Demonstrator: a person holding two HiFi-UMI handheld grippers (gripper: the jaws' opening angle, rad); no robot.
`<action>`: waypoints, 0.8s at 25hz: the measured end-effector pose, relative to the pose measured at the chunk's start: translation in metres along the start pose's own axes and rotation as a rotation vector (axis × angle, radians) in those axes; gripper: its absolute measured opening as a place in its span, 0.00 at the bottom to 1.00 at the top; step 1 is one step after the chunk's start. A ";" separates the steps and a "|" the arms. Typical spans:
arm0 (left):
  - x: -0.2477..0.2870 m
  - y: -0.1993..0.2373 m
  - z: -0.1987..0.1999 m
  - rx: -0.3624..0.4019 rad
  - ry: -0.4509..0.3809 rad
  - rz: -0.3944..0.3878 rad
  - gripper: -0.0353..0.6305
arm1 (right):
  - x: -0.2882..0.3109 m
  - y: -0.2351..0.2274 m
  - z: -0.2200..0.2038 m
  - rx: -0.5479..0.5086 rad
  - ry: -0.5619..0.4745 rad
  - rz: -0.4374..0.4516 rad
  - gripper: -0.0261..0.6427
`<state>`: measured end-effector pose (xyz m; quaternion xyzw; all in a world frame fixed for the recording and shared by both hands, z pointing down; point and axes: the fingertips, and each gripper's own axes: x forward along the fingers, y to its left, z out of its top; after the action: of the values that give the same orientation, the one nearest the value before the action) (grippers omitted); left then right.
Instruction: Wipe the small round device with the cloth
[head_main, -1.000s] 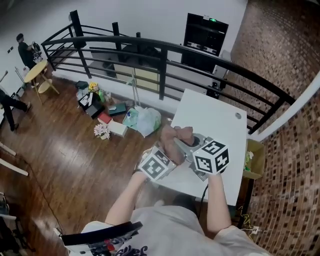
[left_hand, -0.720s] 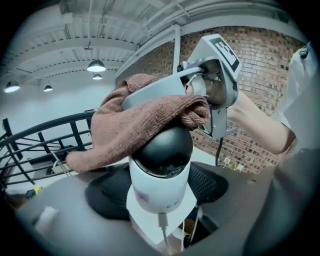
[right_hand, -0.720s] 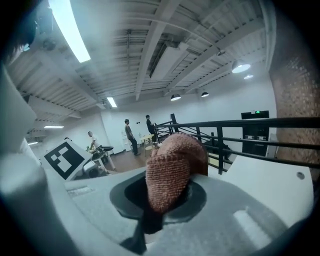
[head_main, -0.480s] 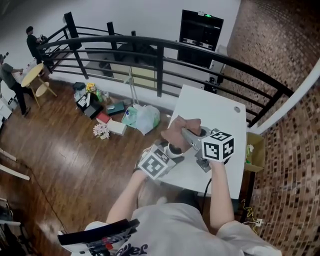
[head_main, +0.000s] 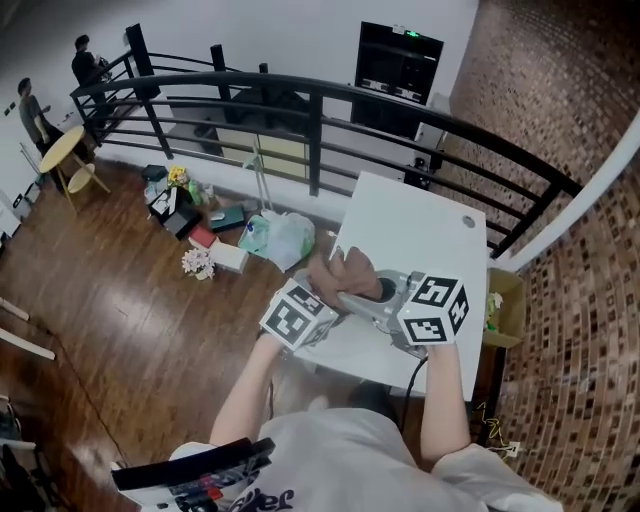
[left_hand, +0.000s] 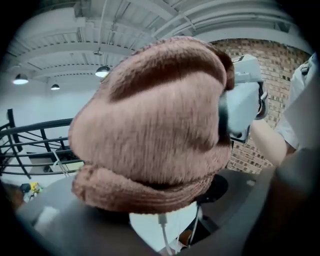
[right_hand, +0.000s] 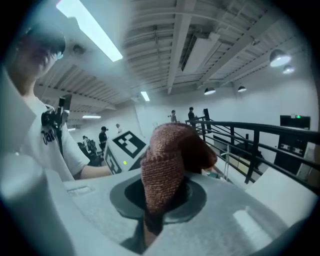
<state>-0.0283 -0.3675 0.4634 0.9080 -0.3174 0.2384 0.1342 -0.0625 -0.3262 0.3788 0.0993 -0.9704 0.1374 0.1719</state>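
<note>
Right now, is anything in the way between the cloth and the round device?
No, nothing I can see. The cloth, held in the left tongs, is pressed straight into the dark hollow of the round device.

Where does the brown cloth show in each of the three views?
Head view: cloth near the centre.
Left gripper view: cloth fills the middle.
Right gripper view: cloth at centre, dipping into the device's dark recess.
Shared landmark: the black railing, in all three.
</note>
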 end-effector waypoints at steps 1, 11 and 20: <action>-0.001 -0.002 -0.001 -0.004 0.003 -0.003 0.62 | 0.003 0.002 -0.005 -0.036 0.023 -0.005 0.07; -0.006 -0.014 -0.002 -0.019 0.004 0.009 0.62 | -0.015 -0.020 0.007 -0.132 -0.092 -0.153 0.07; 0.004 -0.027 -0.007 0.003 0.031 0.005 0.62 | -0.037 -0.064 -0.005 0.026 -0.153 -0.313 0.07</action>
<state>-0.0108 -0.3463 0.4686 0.9036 -0.3172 0.2530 0.1372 -0.0115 -0.3796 0.3846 0.2616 -0.9515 0.1135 0.1155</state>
